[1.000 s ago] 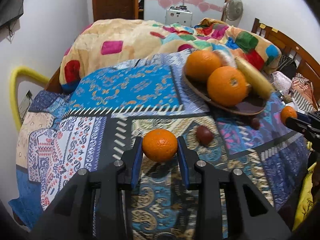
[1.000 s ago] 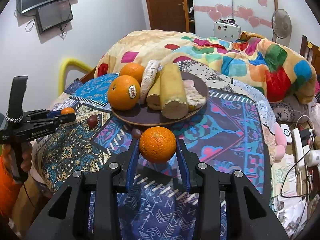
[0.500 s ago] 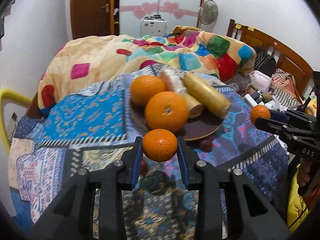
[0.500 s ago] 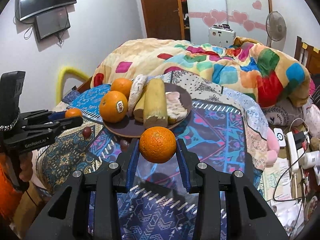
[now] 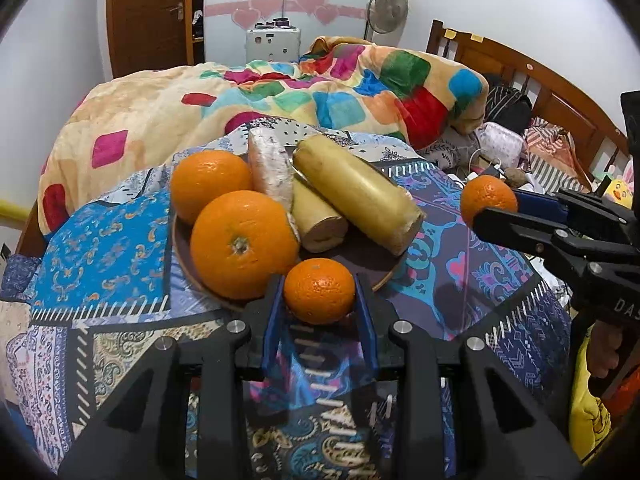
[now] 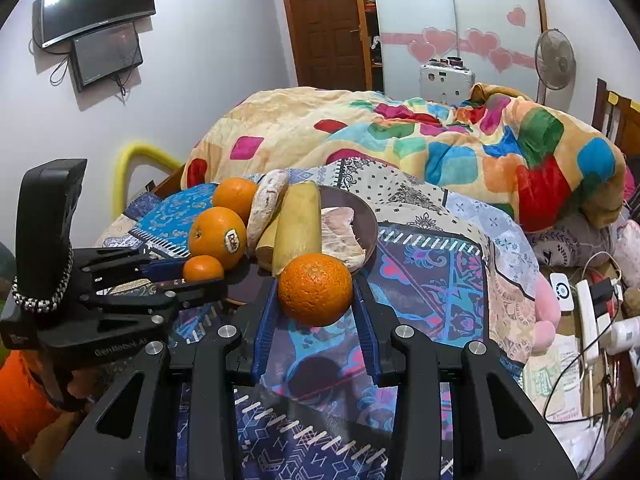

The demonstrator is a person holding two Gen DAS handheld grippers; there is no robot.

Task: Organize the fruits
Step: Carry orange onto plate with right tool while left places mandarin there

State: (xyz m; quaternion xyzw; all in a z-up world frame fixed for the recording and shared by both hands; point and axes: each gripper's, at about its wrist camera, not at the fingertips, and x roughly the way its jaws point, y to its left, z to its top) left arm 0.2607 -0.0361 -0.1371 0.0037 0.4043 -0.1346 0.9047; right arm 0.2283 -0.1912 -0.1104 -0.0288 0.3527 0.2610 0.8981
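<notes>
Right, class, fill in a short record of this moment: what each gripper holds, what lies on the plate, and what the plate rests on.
left gripper: shut on a small orange, at the plate's near rim
right gripper: shut on another orange, just short of the plate
plate: brown, holding two big oranges, long yellow pieces and a pale one
surface: patterned blue cloth on a bed

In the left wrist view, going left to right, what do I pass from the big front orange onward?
Big orange → small orange in the left claw → long yellow roll → small orange in the right claw.
</notes>
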